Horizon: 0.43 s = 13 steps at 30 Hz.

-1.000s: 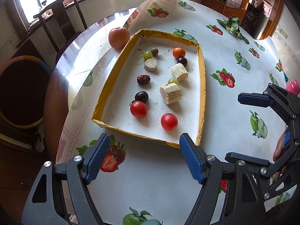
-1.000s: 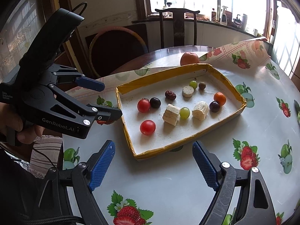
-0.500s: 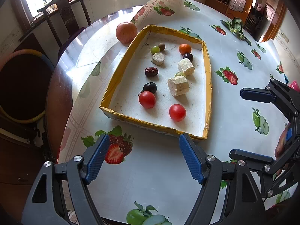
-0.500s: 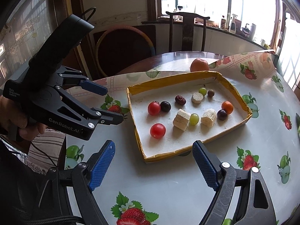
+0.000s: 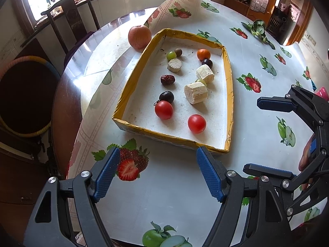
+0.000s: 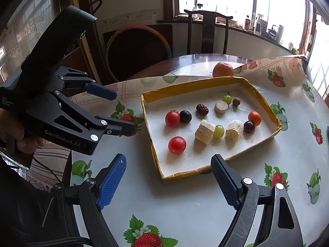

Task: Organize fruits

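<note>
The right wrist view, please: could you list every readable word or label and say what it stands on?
"GenRobot.AI": printed in white on the black body of the left tongs.
Small white lettering further back on the same body: too small to read.
Bottle labels on the windowsill: blurred.

You have drawn your left gripper (image 5: 158, 168) back: the shallow yellow-rimmed cardboard tray (image 5: 133, 87) now lies clear ahead of its blue pads, no longer between them. Your right gripper (image 6: 166, 178) has pulled away too, so the tray's near corner (image 6: 164, 178) sits further ahead and more to its right.
</note>
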### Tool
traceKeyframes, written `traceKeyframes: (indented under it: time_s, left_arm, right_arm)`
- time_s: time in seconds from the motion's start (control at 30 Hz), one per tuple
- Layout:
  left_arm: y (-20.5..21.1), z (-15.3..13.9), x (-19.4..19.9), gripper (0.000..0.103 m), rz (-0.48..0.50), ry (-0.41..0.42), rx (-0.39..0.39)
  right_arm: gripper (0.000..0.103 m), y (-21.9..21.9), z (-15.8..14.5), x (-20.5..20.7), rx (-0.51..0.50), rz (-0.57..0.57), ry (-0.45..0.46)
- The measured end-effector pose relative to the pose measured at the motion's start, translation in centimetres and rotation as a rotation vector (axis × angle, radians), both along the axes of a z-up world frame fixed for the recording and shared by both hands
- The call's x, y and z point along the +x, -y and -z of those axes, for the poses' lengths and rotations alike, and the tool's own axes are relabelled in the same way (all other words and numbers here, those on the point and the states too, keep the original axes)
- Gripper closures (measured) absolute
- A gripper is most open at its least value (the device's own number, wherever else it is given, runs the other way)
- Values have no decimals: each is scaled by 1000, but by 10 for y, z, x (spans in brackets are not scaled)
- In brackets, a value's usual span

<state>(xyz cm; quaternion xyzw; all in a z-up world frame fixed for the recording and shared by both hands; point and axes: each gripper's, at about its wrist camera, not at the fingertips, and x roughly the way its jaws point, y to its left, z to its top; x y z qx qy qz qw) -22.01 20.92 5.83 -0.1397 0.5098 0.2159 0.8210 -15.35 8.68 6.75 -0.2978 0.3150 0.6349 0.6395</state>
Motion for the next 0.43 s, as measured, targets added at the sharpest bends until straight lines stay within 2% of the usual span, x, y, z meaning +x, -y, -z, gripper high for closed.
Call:
traceKeyframes:
  time_s: [0.43]
  left_arm:
    - [-1, -1, 3, 26, 15, 4, -2]
  right_arm:
    - [17, -3, 3, 2, -7, 7, -15]
